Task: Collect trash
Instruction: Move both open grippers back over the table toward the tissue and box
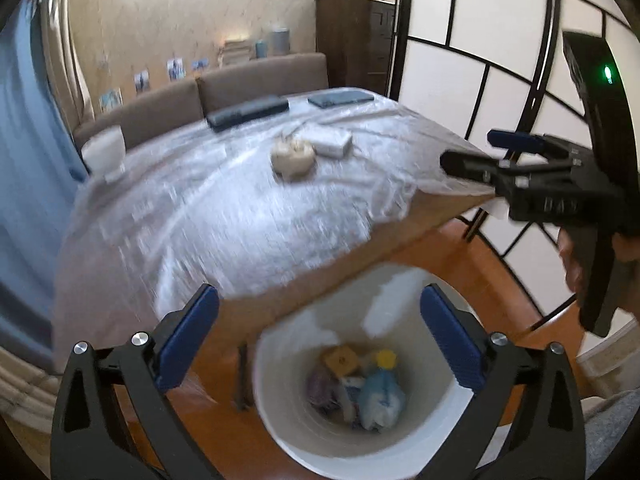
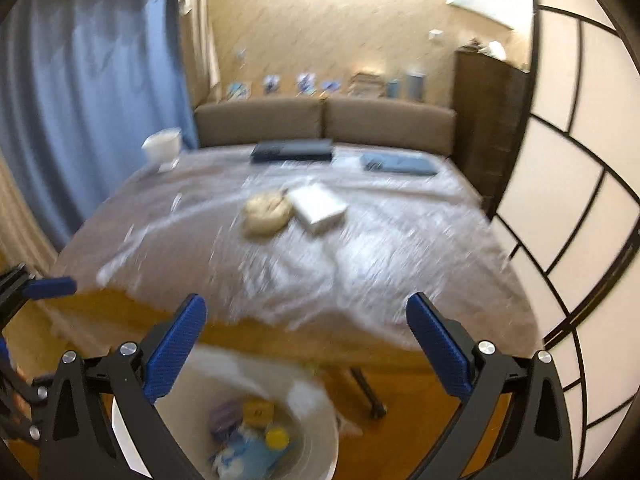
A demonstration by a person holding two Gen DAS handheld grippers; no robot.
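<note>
A lived-in room around my plastic-covered table

I stood over an orange-brown floor (image 1: 472, 248), facing a wooden table (image 2: 280, 336) draped in crinkled clear plastic sheeting (image 1: 224, 208). Behind it ran a brown sofa (image 2: 324, 124) against a beige patterned wall (image 2: 320, 40) with small photos (image 1: 176, 68) propped along it. A blue curtain (image 2: 80, 120) hung on one side; on the other stood a dark wooden cabinet (image 1: 352, 40) and a white-panelled, black-framed screen (image 1: 480, 40). Bright light washed out the wall's top.
</note>
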